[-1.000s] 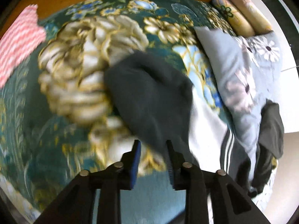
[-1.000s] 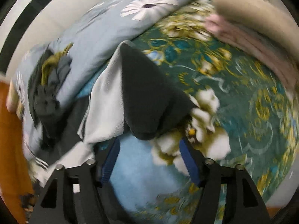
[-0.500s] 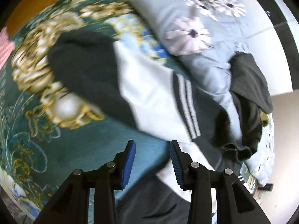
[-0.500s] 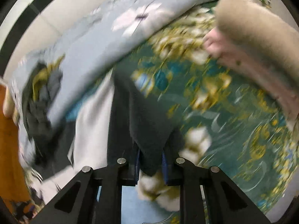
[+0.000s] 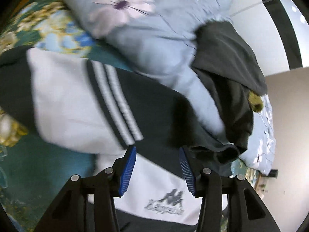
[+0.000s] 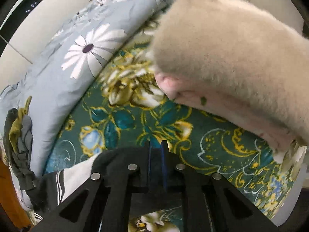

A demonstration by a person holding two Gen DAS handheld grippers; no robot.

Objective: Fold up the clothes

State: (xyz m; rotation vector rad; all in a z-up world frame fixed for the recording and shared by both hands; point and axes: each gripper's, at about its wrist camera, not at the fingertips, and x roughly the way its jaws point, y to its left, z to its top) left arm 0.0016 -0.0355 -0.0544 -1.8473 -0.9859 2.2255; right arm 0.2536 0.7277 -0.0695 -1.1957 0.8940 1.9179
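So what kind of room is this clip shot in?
Most likely a bedroom: the clothes lie on a bed with a teal floral bedspread, a pale blue daisy-print quilt is bunched along one side, and folded fluffy blankets are stacked at the other.

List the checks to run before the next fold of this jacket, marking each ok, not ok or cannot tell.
1. Right hand-held gripper holds jacket: ok; jaws just closed on its dark cloth.
2. Left hand-held gripper holds jacket: not ok; jaws just opening, nothing between them, jacket below.
3. Jacket flat: not ok; rumpled beside quilt.
4. Folding room on bedspread: cannot tell; fluffy blanket covers part.
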